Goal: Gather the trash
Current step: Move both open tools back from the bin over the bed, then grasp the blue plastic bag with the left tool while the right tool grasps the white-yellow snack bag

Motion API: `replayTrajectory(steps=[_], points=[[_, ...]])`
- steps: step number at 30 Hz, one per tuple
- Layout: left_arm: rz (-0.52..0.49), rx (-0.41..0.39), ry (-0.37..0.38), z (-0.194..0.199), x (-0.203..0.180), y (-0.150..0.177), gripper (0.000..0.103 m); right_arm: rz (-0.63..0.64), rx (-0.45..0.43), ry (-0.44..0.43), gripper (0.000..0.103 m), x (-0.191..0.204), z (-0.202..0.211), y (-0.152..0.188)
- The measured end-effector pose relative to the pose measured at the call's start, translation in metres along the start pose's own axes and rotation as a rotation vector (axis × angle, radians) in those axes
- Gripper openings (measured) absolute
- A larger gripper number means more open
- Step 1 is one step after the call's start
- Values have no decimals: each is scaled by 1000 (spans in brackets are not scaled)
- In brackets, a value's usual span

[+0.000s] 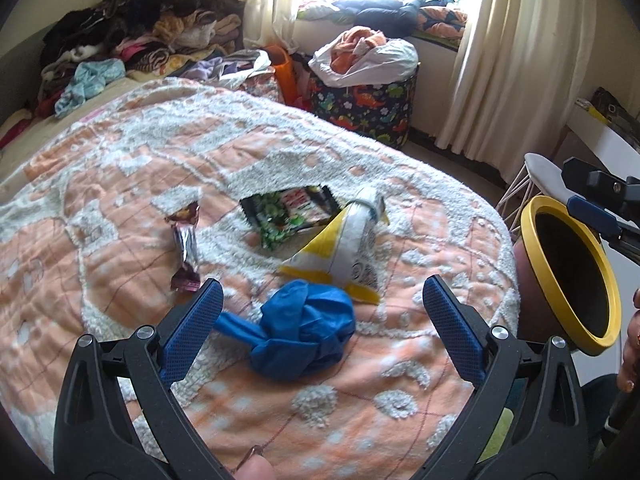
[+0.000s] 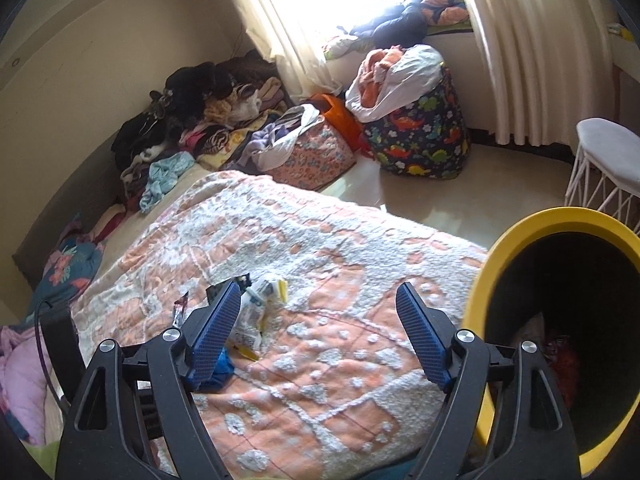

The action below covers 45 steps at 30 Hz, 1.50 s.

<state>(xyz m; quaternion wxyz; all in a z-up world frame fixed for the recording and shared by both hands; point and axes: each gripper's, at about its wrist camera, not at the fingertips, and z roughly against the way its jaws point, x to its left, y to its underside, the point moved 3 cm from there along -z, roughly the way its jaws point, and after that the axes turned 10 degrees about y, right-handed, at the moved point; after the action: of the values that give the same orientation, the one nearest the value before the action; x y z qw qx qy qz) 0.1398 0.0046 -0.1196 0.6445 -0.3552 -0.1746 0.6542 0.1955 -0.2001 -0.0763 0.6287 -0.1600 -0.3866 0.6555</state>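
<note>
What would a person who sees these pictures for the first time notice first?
First comes the crumpled blue glove, lying on the orange and white blanket between the open left tongs. Behind it lie a yellow and white wrapper, a green snack packet and a purple foil wrapper. At the right edge of the bed, the yellow-rimmed bin gapes beside the open right tongs.

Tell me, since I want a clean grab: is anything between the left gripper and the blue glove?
Nothing visible. The left gripper is open, with the blue glove lying bare on the blanket between its fingers.
</note>
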Motion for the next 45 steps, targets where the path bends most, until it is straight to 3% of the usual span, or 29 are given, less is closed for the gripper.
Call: replayTrajectory(steps=[7, 18, 28, 35, 39, 41, 42, 45], points=[[86, 55, 4, -10, 17, 12, 92, 44, 64, -28, 78, 36, -31, -2], [167, 113, 55, -24, 29, 27, 58, 50, 228, -76, 78, 72, -95, 14], [191, 100, 132, -21, 28, 30, 29, 25, 332, -90, 77, 90, -136, 24], [139, 106, 171, -20, 12, 31, 24, -50, 376, -104, 73, 80, -157, 27], [136, 107, 174, -20, 11, 31, 24, -88, 376, -142, 60, 74, -161, 25], [135, 107, 173, -19, 11, 31, 24, -98, 375, -177, 48, 73, -160, 25], [133, 106, 172, -19, 10, 31, 24, -108, 371, -205, 36, 72, -158, 25], [126, 105, 179, -19, 10, 30, 24, -139, 344, -229, 34, 62, -148, 24]])
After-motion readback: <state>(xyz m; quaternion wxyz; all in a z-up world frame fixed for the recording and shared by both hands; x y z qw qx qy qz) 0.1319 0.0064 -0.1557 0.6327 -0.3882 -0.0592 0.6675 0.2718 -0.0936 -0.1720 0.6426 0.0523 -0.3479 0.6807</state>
